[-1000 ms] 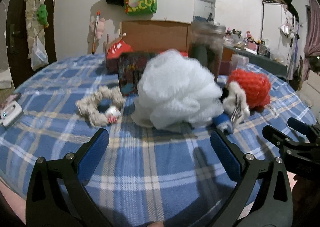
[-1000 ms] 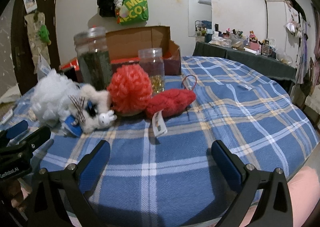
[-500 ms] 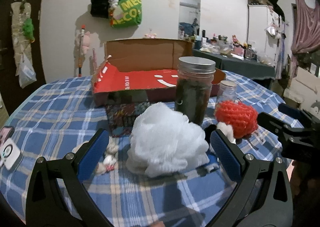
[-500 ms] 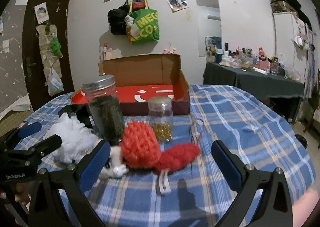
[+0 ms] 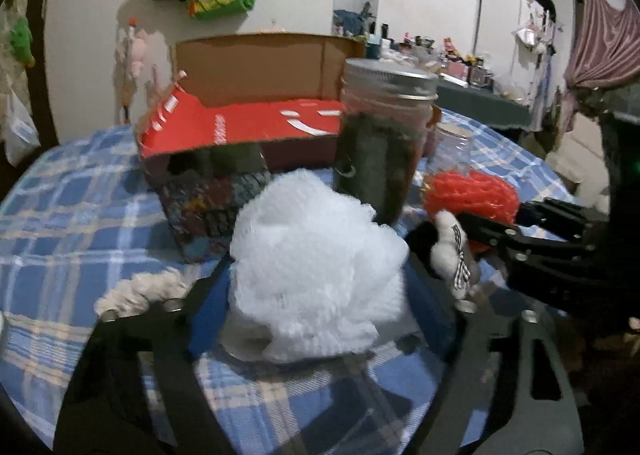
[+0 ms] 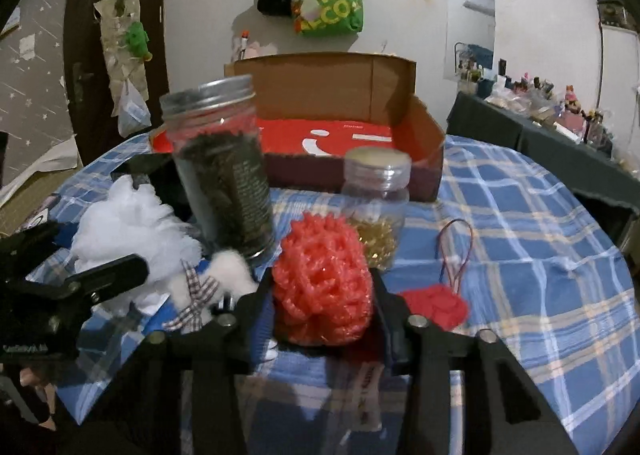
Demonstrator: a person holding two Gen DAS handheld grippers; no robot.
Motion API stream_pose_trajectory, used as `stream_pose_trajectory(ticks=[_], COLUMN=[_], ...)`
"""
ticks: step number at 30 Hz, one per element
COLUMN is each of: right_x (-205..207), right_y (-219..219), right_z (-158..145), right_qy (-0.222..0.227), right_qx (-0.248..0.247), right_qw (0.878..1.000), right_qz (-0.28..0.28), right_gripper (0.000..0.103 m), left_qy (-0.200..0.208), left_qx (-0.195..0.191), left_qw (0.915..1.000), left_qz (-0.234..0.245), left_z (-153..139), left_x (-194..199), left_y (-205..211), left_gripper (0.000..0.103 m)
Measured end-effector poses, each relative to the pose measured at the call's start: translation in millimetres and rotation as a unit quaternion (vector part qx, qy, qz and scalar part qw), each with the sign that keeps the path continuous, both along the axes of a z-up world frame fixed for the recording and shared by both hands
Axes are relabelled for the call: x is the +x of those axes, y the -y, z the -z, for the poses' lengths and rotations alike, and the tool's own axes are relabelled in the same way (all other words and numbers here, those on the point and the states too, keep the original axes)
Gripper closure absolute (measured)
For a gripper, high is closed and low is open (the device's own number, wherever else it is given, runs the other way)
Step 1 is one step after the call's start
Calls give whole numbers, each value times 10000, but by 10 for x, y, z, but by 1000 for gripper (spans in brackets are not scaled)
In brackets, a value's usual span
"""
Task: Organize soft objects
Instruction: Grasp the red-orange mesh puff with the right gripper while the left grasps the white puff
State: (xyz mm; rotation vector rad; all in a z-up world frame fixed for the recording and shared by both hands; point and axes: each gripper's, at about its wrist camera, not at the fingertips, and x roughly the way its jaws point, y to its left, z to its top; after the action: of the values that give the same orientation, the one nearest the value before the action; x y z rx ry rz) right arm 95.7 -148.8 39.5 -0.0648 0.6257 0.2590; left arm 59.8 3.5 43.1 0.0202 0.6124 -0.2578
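Observation:
A white mesh puff (image 5: 316, 267) fills the gap of my left gripper (image 5: 316, 299). The jaws are closing and both blue pads (image 5: 208, 311) touch its sides. My right gripper (image 6: 324, 321) is closing on a red mesh puff (image 6: 324, 279), which bulges up between its pads (image 6: 262, 321). A white plush with a checked bow (image 6: 224, 275) lies on the blue plaid cloth (image 6: 540, 255) between the two puffs. A red knitted piece (image 6: 436, 303) with a cord loop lies just right of the red puff. Left of the white puff sits a fuzzy scrunchie (image 5: 140, 291).
A tall jar of dark stuff (image 6: 224, 171) and a small jar of gold bits (image 6: 376, 207) stand right behind the puffs. Further back lies an open cardboard box with a red inside (image 6: 344, 139). A patterned box (image 5: 208, 207) sits behind the white puff.
Both grippers came forward and a little up, from wide open to closed in around the puffs: the left around the white one, the right around the red one.

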Motion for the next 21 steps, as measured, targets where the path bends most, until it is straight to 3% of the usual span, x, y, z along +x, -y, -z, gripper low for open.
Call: stream_pose_trajectory(ticks=[2, 8, 21], right_x=[-53, -187, -294], right_y=[13, 8, 64], right_z=[-11, -125, -423], right_qy=[81, 337, 740], right_qx=[49, 93, 104], right_qw=[9999, 9994, 9972], right_qz=[-52, -38, 64], right_gripper=[62, 63, 63], left_qy=[-117, 41, 360], left_qx=[-156, -206, -300], left_qw=[9997, 9997, 9989], left_qz=[116, 146, 4], left_z=[33, -33, -315], left_x=[14, -51, -177], left_y=[-17, -46, -210], left_gripper=[41, 53, 56])
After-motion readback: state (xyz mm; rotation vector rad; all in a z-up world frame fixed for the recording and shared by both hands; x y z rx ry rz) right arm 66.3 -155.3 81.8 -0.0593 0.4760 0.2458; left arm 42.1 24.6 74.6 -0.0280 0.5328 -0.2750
